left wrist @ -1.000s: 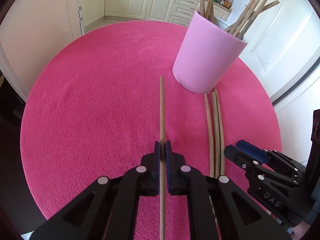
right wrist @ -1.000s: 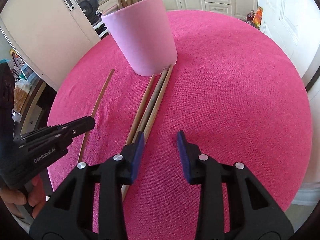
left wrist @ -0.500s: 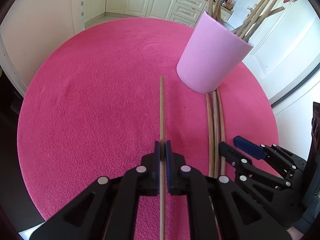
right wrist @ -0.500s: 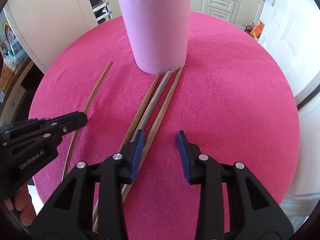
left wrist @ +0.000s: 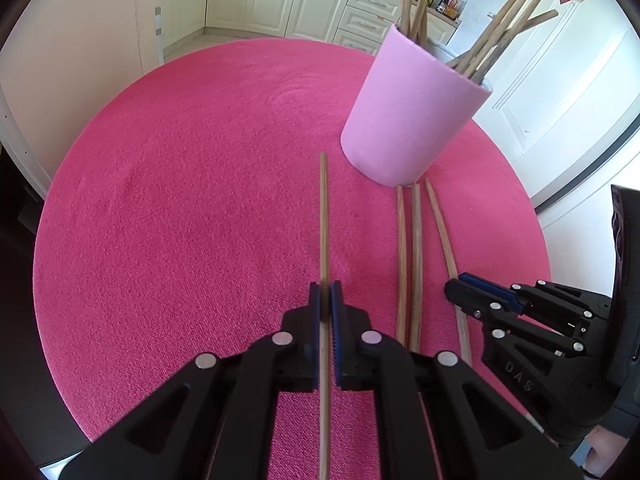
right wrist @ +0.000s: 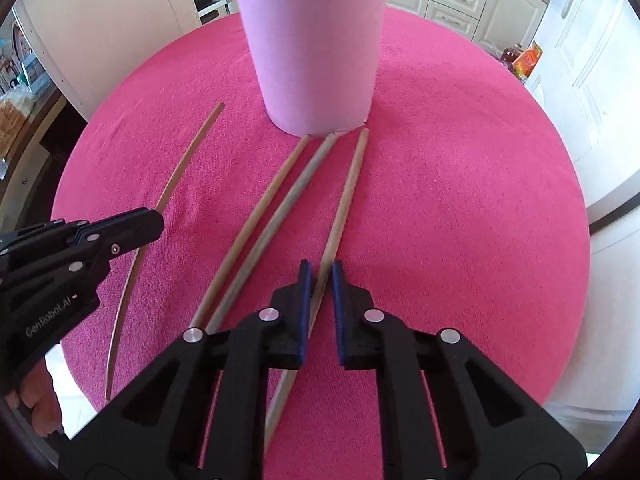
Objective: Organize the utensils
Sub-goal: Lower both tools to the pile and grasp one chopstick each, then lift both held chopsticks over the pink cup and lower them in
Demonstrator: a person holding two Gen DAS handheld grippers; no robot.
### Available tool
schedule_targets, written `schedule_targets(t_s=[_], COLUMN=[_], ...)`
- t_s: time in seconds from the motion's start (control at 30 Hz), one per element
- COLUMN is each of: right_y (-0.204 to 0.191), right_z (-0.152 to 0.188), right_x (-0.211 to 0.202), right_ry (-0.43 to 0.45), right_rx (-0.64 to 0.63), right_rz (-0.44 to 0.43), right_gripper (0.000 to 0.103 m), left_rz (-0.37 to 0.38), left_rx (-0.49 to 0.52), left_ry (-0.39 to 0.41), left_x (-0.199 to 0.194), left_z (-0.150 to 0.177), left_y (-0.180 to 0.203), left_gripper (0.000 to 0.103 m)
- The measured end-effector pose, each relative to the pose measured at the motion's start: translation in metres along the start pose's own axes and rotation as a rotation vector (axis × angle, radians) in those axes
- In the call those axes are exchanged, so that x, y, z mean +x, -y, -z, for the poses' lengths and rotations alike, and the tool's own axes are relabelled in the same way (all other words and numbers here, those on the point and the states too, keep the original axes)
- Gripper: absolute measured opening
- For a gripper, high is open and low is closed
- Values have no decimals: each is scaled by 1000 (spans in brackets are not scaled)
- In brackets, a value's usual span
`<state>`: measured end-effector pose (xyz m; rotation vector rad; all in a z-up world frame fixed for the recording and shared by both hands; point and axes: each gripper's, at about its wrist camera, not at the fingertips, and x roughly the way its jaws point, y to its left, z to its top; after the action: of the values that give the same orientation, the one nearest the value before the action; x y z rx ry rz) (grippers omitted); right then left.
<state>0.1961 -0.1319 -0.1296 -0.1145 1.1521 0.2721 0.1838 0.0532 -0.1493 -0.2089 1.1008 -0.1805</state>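
left gripper (left wrist: 325, 300) clamped on one stick (left wrist: 324, 216), tip left of the pink cup (left wrist: 408, 120) | right gripper (right wrist: 320, 280) narrowed from wide apart, now straddling the rightmost stick (right wrist: 348, 192) below cup, not yet pinched | second pickup beginning, two sticks (right wrist: 272, 216) waiting

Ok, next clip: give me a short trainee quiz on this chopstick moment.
1. True or false: the left gripper is shut on a chopstick.
2. Besides that one, how many chopsticks lie on the pink tablecloth in front of the pink holder? A) one B) three C) six
3. Fill in: in its own view, the right gripper straddles the ____most of those.
Key: 1 true; 2 B; 3 right.
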Motion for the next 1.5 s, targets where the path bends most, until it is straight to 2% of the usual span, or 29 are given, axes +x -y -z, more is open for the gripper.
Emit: schedule_targets(t_s=[0.33, 0.5, 0.77, 1.1, 1.27, 1.5], right_y=[26, 38, 48, 37, 35, 33], right_z=[16, 24, 27, 15, 8, -4], right_x=[-19, -44, -90, -122, -128, -138], right_ry=[111, 221, 413, 564, 623, 702], right_rx=[93, 130, 151, 124, 118, 106], right_rz=[-119, -211, -301, -350, -362, -373], right_gripper=[6, 6, 6, 6, 6, 6], left_rz=[42, 72, 146, 215, 244, 241], left_rx=[24, 63, 138, 235, 245, 244], left_ry=[39, 120, 262, 436, 525, 626], left_x=[-11, -29, -52, -76, -87, -96], left_z=[-2, -2, -4, -16, -25, -42], left_y=[15, 25, 49, 71, 75, 78], left_gripper=[6, 6, 6, 6, 6, 6])
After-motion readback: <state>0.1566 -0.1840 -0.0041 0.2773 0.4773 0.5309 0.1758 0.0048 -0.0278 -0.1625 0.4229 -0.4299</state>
